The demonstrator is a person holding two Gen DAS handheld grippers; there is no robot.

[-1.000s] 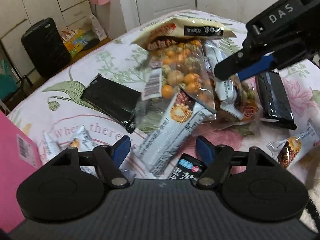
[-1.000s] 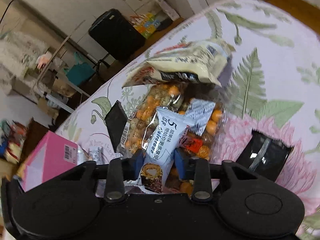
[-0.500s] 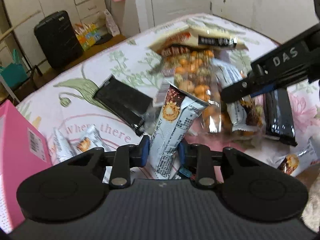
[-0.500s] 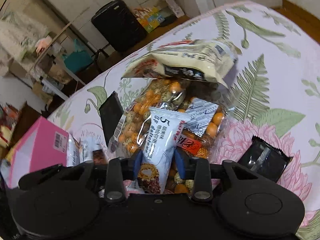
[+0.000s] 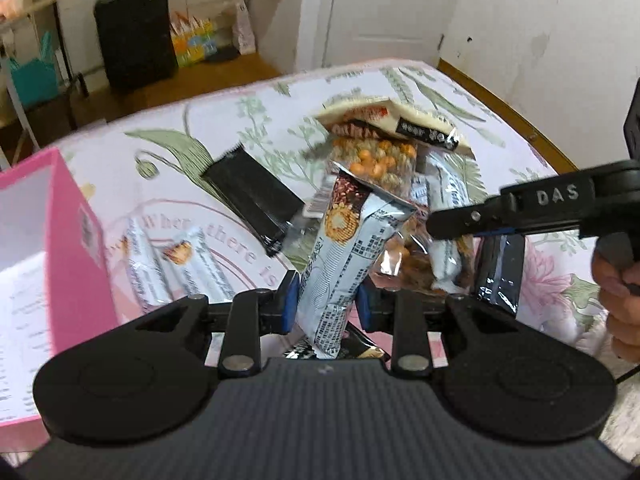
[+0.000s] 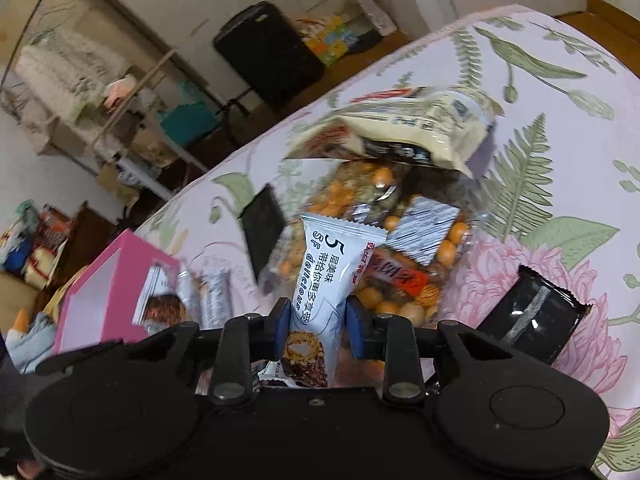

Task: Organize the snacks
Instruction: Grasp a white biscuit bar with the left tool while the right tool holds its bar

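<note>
My left gripper [image 5: 327,305] is shut on a white wafer bar packet [image 5: 348,252] and holds it upright above the floral bedspread [image 5: 168,148]. My right gripper [image 6: 316,326] is shut on another white wafer bar packet [image 6: 324,280]; its fingers also show at the right of the left wrist view [image 5: 520,214]. A clear bag of orange peanuts [image 6: 376,216] with a cream header lies ahead. The open pink box [image 5: 44,240] stands at the left; it also shows in the right wrist view [image 6: 108,296].
Black packets lie on the bed [image 5: 252,204] [image 6: 532,316]. Two more white wafer packets [image 5: 188,268] lie beside the pink box. A black suitcase [image 5: 136,32] and shelves stand on the floor beyond the bed. The bed's wooden edge [image 5: 504,104] is at the right.
My left gripper closed on the wafer packet and lifted it upright. Both grippers rose and moved toward the pink box, the right one still holding its packet.
</note>
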